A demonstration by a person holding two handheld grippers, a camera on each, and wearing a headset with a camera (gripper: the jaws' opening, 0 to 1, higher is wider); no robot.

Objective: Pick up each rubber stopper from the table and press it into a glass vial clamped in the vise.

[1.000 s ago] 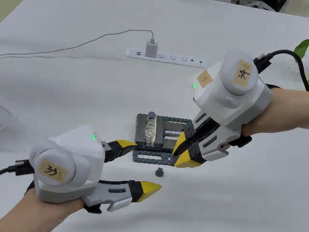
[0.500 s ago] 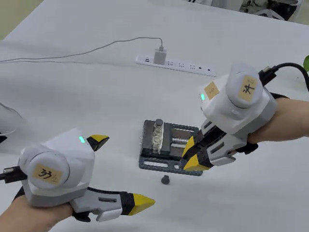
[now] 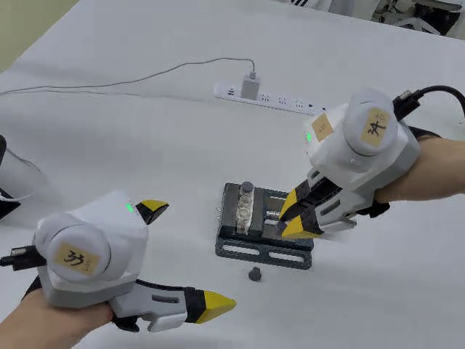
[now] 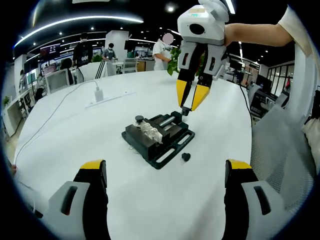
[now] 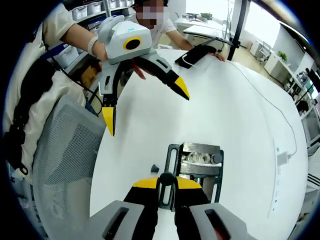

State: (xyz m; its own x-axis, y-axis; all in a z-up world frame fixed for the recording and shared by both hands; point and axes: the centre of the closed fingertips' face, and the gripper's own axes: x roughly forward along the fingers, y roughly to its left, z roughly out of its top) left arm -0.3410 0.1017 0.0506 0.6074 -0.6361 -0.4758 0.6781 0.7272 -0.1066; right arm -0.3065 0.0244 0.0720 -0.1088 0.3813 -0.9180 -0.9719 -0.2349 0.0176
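A dark vise (image 3: 265, 247) (image 4: 170, 145) (image 5: 172, 150) clamps a glass vial (image 3: 244, 212) (image 4: 150, 131) (image 5: 196, 157), which has a dark stopper (image 3: 248, 187) (image 4: 139, 119) (image 5: 216, 158) in its end. A loose rubber stopper (image 3: 255, 274) (image 4: 186, 156) (image 5: 155, 169) lies on the table in front of the vise. My right gripper (image 3: 287, 219) (image 4: 192, 100) (image 5: 167, 181) hovers over the vise's right side, shut on a small dark stopper. At the lower left, my left gripper (image 3: 185, 258) (image 4: 165, 167) (image 5: 145, 107) is wide open and holds nothing, well short of the vise.
A white power strip (image 3: 287, 102) (image 4: 112, 99) (image 5: 282, 157) with a plugged charger and a trailing cable lies at the back of the white table. A black object (image 3: 6, 207) sits at the left edge. A mesh chair (image 4: 285, 160) (image 5: 65, 150) stands beside the table.
My left gripper has drawn back from the vise toward the lower left. The right gripper stays close over the vise's right side. The head camera has shifted.
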